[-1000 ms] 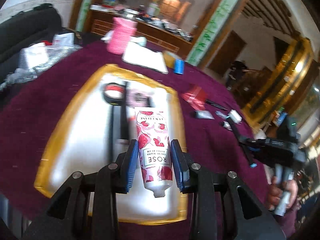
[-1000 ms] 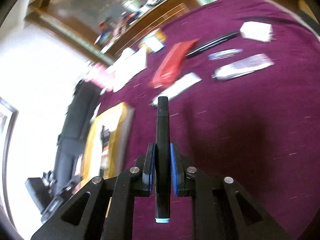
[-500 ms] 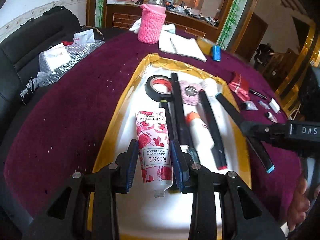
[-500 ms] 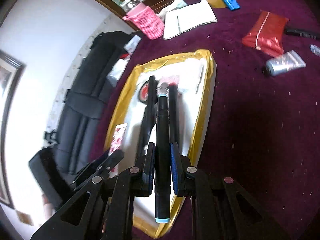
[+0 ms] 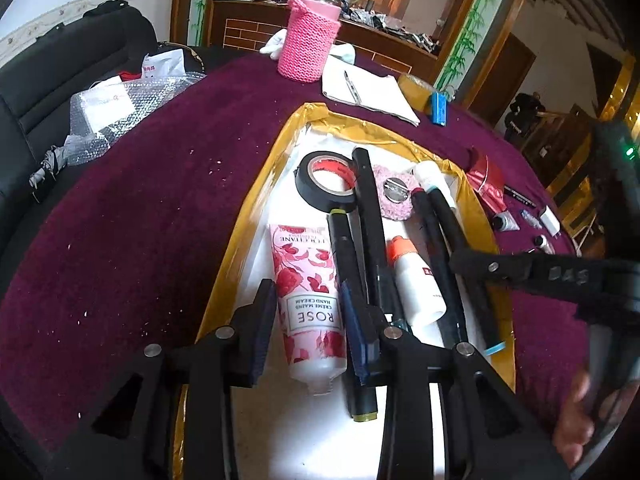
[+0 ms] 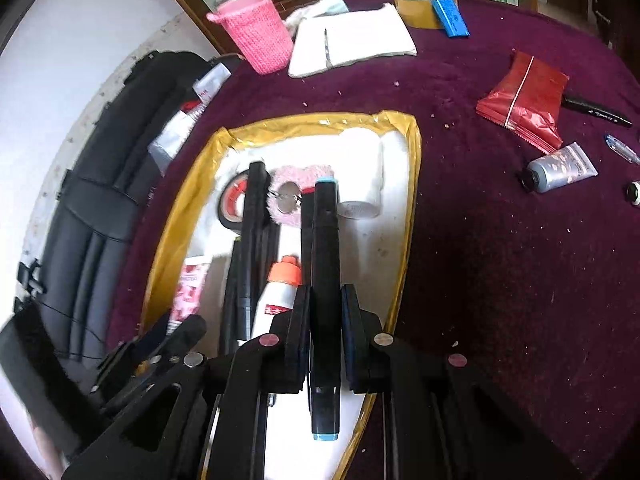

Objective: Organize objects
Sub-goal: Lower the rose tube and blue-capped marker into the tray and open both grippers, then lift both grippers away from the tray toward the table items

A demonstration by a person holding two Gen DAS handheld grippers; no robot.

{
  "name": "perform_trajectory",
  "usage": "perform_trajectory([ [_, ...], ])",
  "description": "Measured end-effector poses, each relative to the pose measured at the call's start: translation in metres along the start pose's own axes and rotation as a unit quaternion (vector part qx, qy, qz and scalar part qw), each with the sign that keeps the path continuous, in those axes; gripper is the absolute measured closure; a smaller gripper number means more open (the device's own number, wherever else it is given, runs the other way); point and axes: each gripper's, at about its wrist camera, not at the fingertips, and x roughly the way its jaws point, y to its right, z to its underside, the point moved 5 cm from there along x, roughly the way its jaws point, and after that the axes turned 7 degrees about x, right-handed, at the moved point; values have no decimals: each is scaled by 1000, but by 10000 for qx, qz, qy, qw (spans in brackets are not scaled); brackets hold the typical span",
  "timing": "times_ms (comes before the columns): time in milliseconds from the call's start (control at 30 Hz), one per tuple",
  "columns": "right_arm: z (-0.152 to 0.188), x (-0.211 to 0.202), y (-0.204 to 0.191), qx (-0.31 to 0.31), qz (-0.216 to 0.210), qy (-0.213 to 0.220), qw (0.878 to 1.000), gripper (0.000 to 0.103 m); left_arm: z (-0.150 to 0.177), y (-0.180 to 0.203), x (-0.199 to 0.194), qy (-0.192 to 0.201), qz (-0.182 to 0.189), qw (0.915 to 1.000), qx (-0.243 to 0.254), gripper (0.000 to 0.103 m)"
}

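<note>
A gold-rimmed white tray (image 5: 256,208) (image 6: 412,184) holds black markers, a tape roll (image 5: 326,182), a white glue bottle (image 5: 416,280) and a pink puff. My left gripper (image 5: 308,320) stands over the tray with its jaws apart around a pink ROSE hand cream tube (image 5: 308,280) that lies in the tray. My right gripper (image 6: 326,328) has its jaws slightly apart around a black marker with blue ends (image 6: 325,280), low over the tray's right side. The right gripper also shows in the left wrist view (image 5: 480,268).
On the purple cloth right of the tray lie a red packet (image 6: 524,100), a grey tube (image 6: 560,168), a black pen (image 6: 596,109) and small items. A pink knitted jar (image 5: 308,40), a white notebook (image 5: 368,92) and a blue box (image 5: 439,107) stand behind. A black sofa (image 6: 100,168) is at the left.
The left gripper opened and the hand cream tube now lies in the tray. The right gripper carried the blue-ended marker from over the cloth to the tray and its jaws loosened.
</note>
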Motion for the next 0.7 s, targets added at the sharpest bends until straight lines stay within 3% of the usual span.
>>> perform_trajectory([
  [100,2,2,1,-22,140,34,9999,90,2,-5,-7,116,82,9997,-216,71],
  [333,4,0,-3,-179,455,248,9985,89,9,-6,-22,263,420,9969,-619,51],
  [400,5,-2,-5,-191,381,290,9987,84,9,-7,-27,329,467,9960,-691,47],
  [567,11,-13,-19,-482,142,547,9972,56,9,-14,-35,446,704,9916,-986,42],
  [700,17,-37,-32,-1028,266,1116,9881,55,10,-16,-42,471,641,9906,-1109,42],
])
